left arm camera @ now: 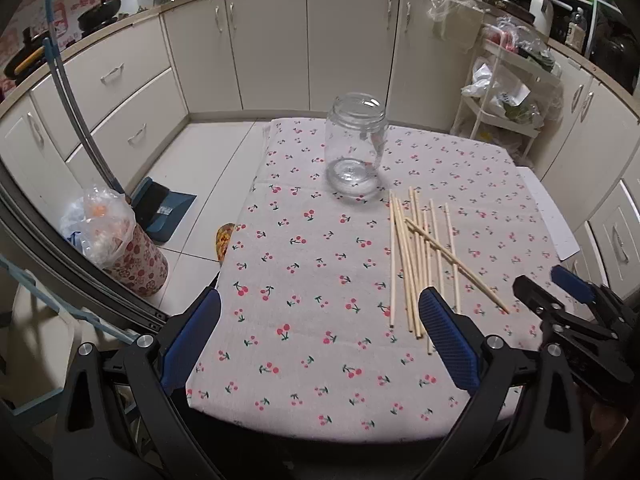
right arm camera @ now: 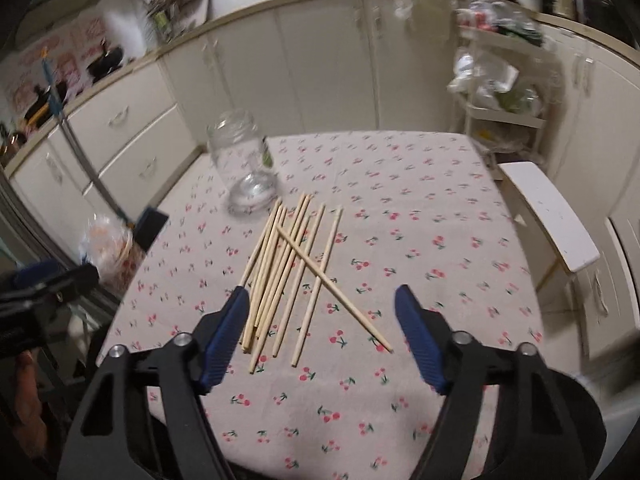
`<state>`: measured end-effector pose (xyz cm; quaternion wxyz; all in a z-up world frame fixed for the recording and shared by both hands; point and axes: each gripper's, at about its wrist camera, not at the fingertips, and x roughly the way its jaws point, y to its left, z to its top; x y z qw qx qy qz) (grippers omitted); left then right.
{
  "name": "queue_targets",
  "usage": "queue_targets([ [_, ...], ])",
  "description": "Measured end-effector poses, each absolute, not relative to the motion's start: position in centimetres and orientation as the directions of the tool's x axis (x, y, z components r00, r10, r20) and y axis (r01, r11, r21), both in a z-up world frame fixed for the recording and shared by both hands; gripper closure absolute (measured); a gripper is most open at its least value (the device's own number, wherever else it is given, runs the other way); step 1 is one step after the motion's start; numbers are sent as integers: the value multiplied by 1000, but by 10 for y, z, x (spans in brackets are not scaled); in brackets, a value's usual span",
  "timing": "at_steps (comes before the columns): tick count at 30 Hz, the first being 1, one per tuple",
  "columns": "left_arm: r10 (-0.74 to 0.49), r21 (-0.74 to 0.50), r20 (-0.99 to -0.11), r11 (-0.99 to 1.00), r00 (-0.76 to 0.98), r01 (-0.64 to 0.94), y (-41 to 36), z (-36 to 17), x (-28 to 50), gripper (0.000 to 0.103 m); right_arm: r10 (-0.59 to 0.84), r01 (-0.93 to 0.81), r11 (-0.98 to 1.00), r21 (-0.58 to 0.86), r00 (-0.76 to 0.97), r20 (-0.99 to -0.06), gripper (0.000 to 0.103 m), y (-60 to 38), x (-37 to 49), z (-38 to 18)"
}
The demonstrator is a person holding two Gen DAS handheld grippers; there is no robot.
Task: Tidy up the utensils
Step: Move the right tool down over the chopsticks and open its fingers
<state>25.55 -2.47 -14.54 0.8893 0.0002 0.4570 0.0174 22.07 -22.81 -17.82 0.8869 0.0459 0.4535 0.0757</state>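
Note:
Several wooden chopsticks lie in a loose pile on the cherry-print tablecloth, one of them crossing the rest at a slant. An empty clear glass jar stands upright just beyond the pile. My left gripper hangs open above the cloth, left of the pile, its right finger over the sticks' near ends. My right gripper is open above the pile's near ends, with nothing pressed between its pads; it also shows in the left wrist view at the right.
White kitchen cabinets wrap around the far side. A wire rack with bags stands at the back right, and a white stool stands right of the table. On the floor at the left are a floral bin with a plastic bag and a blue dustpan.

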Motion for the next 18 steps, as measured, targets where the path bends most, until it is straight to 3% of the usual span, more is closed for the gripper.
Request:
queue_targets([
  [5, 33, 28, -832, 999, 554, -18, -26, -162, 273, 8, 179, -151, 981, 120, 486, -856, 60, -226, 251, -214],
  [13, -2, 4, -870, 1000, 492, 12, -31, -191, 297, 8, 148, -216, 974, 65, 397, -906, 75, -222, 283, -253],
  [18, -27, -14, -885, 999, 465, 31, -38, -207, 312, 8, 173, -140, 982, 127, 395, -902, 93, -234, 293, -258],
])
